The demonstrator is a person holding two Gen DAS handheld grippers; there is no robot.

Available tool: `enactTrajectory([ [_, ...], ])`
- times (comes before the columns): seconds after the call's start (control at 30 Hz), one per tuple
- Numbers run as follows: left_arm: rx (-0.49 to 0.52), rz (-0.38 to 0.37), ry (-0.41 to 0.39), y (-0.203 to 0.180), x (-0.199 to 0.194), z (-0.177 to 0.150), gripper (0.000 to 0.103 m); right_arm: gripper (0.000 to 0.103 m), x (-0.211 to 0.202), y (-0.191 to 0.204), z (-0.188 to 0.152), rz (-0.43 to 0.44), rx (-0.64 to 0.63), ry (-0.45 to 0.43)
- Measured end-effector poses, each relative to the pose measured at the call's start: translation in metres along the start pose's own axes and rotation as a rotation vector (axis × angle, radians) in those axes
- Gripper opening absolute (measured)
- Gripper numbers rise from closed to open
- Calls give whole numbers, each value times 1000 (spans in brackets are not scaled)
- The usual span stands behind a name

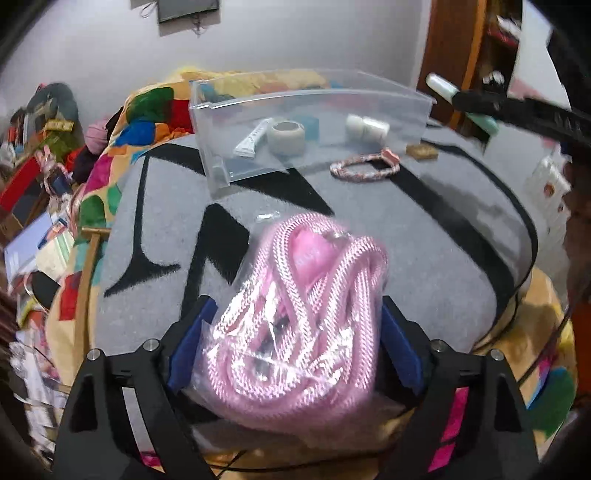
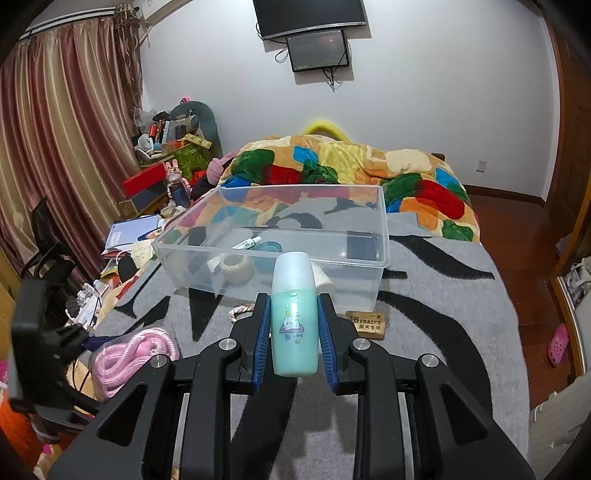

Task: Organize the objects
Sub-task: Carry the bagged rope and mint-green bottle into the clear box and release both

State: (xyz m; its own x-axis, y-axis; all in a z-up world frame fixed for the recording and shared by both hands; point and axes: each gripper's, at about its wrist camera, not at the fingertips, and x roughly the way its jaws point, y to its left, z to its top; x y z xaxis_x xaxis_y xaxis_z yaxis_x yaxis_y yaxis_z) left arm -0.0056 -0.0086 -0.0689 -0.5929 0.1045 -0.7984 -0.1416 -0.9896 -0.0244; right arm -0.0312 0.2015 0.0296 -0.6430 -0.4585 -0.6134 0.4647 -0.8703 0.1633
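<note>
Patchwork quilt point(image 2: 354, 166), striped curtain point(image 2: 55, 147), wall monitors point(image 2: 314, 22).

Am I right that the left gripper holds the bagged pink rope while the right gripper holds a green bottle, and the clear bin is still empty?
Not quite: the clear bin already holds a tape roll and a small tube, as the right wrist view shows. The rest stands.

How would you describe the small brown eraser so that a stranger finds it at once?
Start at the clear plastic box on the grey and black blanket. Just outside its near right corner lies the eraser, flat on the blanket. It is the only brown block, with "ERASER" printed on top; the braided loop nearby is pink and white.
</note>
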Motion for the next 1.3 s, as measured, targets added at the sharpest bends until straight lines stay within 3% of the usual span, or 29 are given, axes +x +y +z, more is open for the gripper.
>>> enactTrajectory([
  [0.07, -34, 22, -26, 1, 1, 3, 65, 23, 0, 3, -1, 0, -8, 0],
  [0.17, -85, 51, -38, 4, 3, 12, 61, 23, 1, 7, -1, -1, -13, 4],
  [0.43, -166, 49, -157, 16, -30, 30, 57, 23, 0, 6, 12, -9, -13, -25],
  [0.6, -191, 31, -247, 24, -57, 59, 57, 23, 4, 5, 33, -1, -9, -56],
  [0.77, -187, 18, -293, 30, -58, 96, 57, 23, 18, 9, 55, 5, -14, -67],
  [1.07, -192, -16, -219, 36, -4, 158, 57, 23, 75, 7, 77, 6, 42, 16],
  [1.3, -180, -12, -104, 42, 47, 181, 57, 23, 120, 8, 73, -19, 22, 127],
])
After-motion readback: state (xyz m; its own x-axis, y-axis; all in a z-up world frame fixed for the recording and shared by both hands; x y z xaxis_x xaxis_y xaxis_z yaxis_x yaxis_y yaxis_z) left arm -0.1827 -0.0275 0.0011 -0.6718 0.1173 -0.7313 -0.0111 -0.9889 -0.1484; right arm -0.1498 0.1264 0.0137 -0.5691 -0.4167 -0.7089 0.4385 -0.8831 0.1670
